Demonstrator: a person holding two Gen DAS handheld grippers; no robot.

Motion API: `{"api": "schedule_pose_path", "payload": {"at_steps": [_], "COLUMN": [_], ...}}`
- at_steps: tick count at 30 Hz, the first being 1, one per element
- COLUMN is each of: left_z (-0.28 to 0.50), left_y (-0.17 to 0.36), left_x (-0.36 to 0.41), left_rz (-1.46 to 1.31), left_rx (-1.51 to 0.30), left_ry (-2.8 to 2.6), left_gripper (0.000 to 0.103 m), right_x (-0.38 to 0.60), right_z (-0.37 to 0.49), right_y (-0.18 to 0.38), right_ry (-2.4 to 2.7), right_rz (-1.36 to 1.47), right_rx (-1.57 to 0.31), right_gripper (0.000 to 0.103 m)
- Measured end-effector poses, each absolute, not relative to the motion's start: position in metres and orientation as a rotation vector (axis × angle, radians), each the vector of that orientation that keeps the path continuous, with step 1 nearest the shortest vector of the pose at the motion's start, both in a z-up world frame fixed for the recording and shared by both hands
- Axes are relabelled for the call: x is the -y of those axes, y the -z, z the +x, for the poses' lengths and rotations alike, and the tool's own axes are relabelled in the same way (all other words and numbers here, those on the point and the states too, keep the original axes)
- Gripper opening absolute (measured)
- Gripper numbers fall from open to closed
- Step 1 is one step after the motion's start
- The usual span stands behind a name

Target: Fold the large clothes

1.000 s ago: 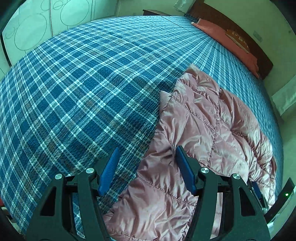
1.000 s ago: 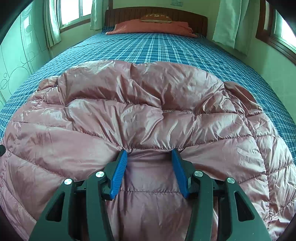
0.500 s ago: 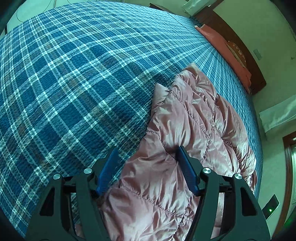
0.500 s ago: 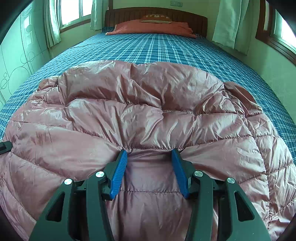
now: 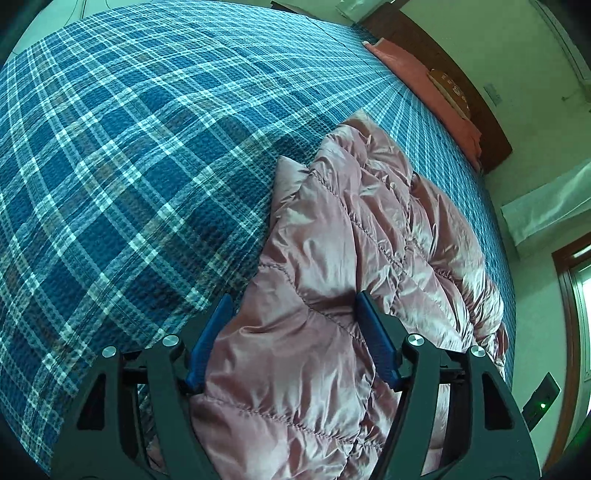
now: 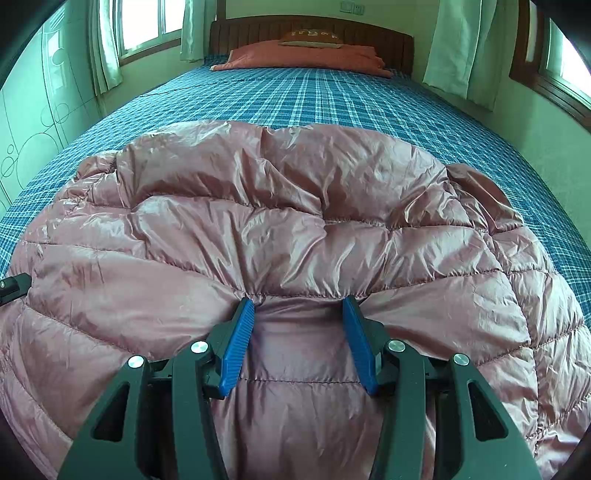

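A shiny pink quilted down jacket [image 6: 295, 221] lies spread on a bed with a blue plaid cover [image 6: 314, 99]. In the left wrist view the jacket [image 5: 351, 240] runs along the right half of the bed. My left gripper [image 5: 293, 306] is open, its blue pads astride the jacket's near left edge, fabric bulging between them. My right gripper [image 6: 299, 306] is open, its pads pressed down on the jacket's near middle with a flat strip of fabric between them.
A salmon pillow [image 6: 303, 57] with a small brown cushion lies against the dark wooden headboard [image 6: 310, 31]. Green curtains [image 6: 461, 44] and windows flank the bed. A wardrobe with circle patterns [image 6: 33, 129] stands on the left. Plaid cover [image 5: 129, 166] stretches left of the jacket.
My left gripper has moved right and forward onto the jacket's edge, so fabric now fills the gap between its pads. The right gripper has stayed still.
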State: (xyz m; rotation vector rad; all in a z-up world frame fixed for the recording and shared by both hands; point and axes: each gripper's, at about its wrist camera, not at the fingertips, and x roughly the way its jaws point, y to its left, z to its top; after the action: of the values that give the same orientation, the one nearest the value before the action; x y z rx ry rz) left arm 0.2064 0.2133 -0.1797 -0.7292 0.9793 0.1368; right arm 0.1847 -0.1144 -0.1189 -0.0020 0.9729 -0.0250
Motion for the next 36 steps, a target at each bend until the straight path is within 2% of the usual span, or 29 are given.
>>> {"api": "schedule_pose_path", "payload": {"at_steps": [4, 5, 10, 13, 17, 19, 23, 26, 29, 36], "left_z": [0.209, 0.209, 0.206, 0.205, 0.208, 0.210, 0.209, 0.206, 0.204, 0.196], "left_y": [0.181, 0.181, 0.183, 0.183, 0.189, 0.187, 0.186, 0.180, 0.166, 0.127], "left_x": [-0.213, -0.212, -0.211, -0.212, -0.214, -0.211, -0.209, -0.209, -0.203, -0.190], "left_rz": [-0.734, -0.722, -0.749, -0.748, -0.774, -0.750, -0.744, -0.748, -0.700, -0.655], "left_rx": [-0.975, -0.972, -0.953, -0.951, -0.948, -0.951, -0.940, -0.920, -0.894, -0.836], "left_ry": [-0.137, -0.133, -0.095, -0.088, -0.049, -0.047, 0.001, 0.024, 0.019, 0.029], "left_gripper": [0.065, 0.059, 0.043, 0.044, 0.060, 0.059, 0.031, 0.019, 0.014, 0.012], "right_x": [0.114, 0.114, 0.113, 0.112, 0.110, 0.107, 0.104, 0.103, 0.101, 0.100], "right_z": [0.184, 0.184, 0.184, 0.185, 0.184, 0.184, 0.184, 0.184, 0.186, 0.182], "right_y": [0.118, 0.118, 0.117, 0.117, 0.117, 0.118, 0.118, 0.118, 0.118, 0.106], "right_ry": [0.026, 0.026, 0.029, 0.030, 0.034, 0.038, 0.046, 0.049, 0.057, 0.079], "right_rz": [-0.004, -0.005, -0.007, -0.009, -0.011, -0.016, -0.029, -0.035, -0.052, -0.078], "right_rx": [-0.972, -0.971, -0.969, -0.967, -0.965, -0.964, -0.960, -0.959, -0.959, -0.948], "right_gripper": [0.050, 0.050, 0.050, 0.050, 0.050, 0.050, 0.050, 0.050, 0.050, 0.054]}}
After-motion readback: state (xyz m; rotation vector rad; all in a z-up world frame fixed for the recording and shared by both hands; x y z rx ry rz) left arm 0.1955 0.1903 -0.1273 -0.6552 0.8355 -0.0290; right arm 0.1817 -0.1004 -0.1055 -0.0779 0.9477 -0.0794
